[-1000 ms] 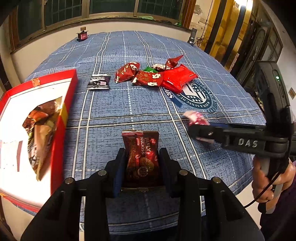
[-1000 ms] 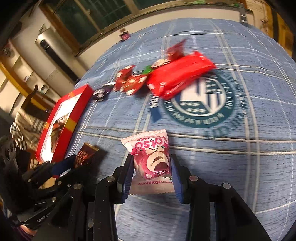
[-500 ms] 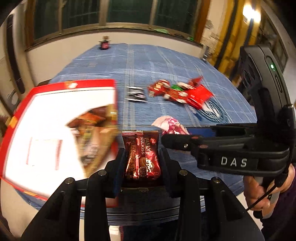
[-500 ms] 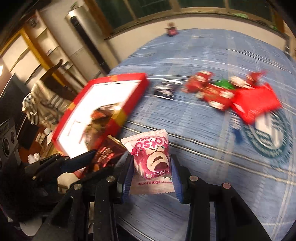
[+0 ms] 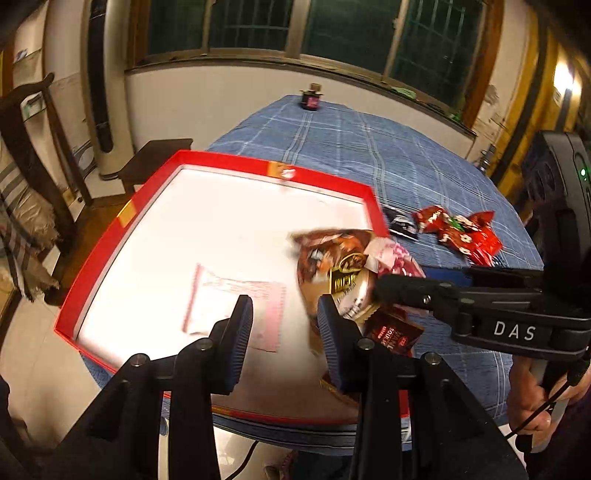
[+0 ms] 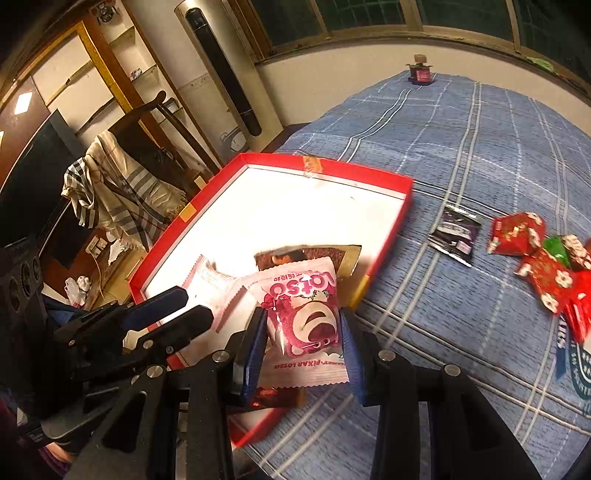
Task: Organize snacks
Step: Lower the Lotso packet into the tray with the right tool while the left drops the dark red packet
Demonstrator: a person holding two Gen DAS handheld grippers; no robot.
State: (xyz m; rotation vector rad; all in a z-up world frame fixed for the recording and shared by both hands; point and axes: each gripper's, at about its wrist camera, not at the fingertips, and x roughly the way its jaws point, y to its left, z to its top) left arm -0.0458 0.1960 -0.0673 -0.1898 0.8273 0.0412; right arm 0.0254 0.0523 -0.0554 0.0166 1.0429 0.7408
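Pink snack packet [image 6: 303,317] hides part of the brown bag [image 6: 306,254] in the red box [image 6: 280,162]. Box's near corner lost behind the right gripper [image 6: 303,354]. Red wrappers [image 6: 546,273] right of the box blurred, cut by frame edge. Small object [image 6: 419,74] beyond the box at the counter's [image 6: 461,140] far edge: too small to identify.

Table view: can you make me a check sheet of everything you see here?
Surface: blue checked tablecloth.
Job's things: red box holds a brown snack bag and a pale pink packet; dark red packet lies at its near right edge; black packet and red packets lie on the cloth.
Clutter: small object at the far edge.
Grippers: left tool open, nothing between its pads; right tool shut on a pink Lotso packet, over the box.
Cables: black cable by the hand.
Surroundings: chair with striped cloth; dark windows.
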